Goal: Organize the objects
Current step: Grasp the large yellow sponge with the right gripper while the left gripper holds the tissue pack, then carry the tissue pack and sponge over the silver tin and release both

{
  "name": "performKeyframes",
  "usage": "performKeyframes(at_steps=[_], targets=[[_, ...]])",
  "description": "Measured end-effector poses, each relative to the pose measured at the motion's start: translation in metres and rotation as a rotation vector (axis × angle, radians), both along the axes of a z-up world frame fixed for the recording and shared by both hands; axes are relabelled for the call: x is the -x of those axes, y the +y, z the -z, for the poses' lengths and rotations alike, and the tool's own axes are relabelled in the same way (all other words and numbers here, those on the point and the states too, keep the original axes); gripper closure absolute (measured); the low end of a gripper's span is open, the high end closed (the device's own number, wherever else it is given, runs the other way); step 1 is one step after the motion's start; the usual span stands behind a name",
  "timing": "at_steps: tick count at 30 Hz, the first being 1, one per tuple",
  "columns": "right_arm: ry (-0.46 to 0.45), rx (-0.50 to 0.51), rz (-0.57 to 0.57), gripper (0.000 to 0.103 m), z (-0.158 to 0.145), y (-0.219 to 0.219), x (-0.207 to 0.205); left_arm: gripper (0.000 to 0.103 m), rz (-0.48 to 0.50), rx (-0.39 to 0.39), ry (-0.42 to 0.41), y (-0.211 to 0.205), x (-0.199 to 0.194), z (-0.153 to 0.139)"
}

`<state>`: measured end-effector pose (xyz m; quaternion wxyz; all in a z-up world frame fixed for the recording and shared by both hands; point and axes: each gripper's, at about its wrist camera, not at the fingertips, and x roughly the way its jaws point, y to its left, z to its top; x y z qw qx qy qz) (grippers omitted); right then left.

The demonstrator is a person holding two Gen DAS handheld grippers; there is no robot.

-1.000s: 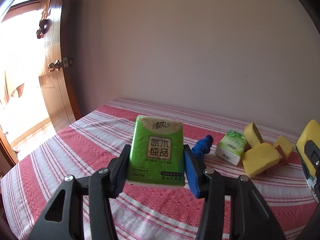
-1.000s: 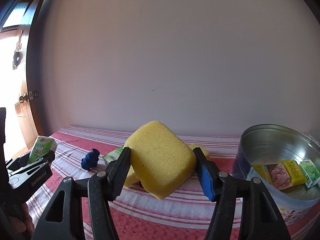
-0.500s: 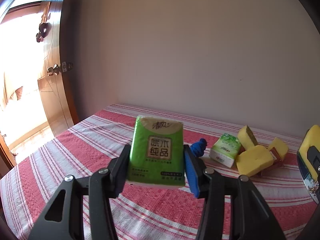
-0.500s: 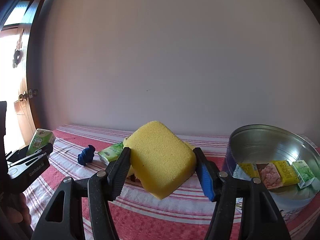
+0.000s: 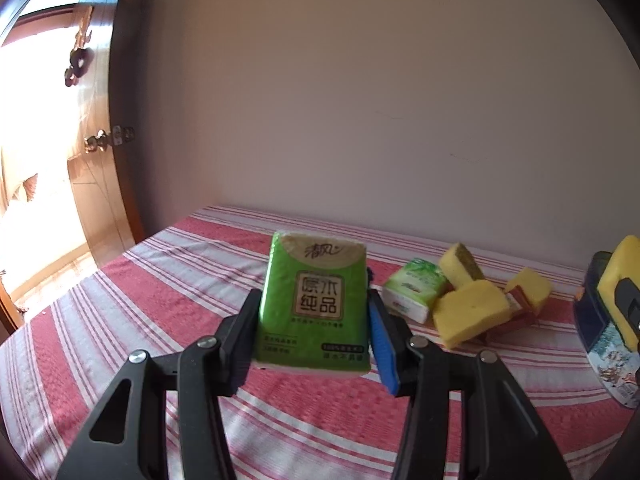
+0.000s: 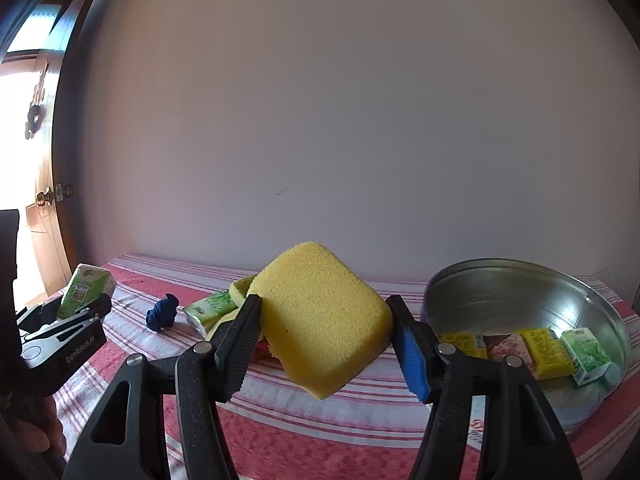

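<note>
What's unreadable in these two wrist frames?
- Blue object: hidden behind the held tissue pack in the left view; too small to identify in the right.
- Tin: cut off by the left view's right edge.
- Red item: mostly hidden by the held sponge, right view.

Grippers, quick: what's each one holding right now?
Left gripper: closed on the green tissue pack, lifted above the striped cloth.
Right gripper: closed on the large yellow sponge, near the metal tin.
</note>
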<state>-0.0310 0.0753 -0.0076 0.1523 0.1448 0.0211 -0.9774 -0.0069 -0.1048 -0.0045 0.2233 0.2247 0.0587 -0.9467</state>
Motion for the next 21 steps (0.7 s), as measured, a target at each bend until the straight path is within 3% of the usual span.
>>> performKeyframes(at_steps=[10,15,21], targets=[[-0.02,-0.01,0.055,0.038,-0.005,0.022,0.007,0.053,0.108,-0.038,-0.012,0.043,0.005,0.001],[-0.032,-0.002,0.075,0.038,-0.018,0.04,-0.009,0.053,0.16,-0.049,-0.021,0.066,0.011,0.001],[-0.031,0.012,0.106,0.038,-0.024,0.093,-0.003,0.053,0.22,-0.03,-0.024,0.102,0.018,-0.001]])
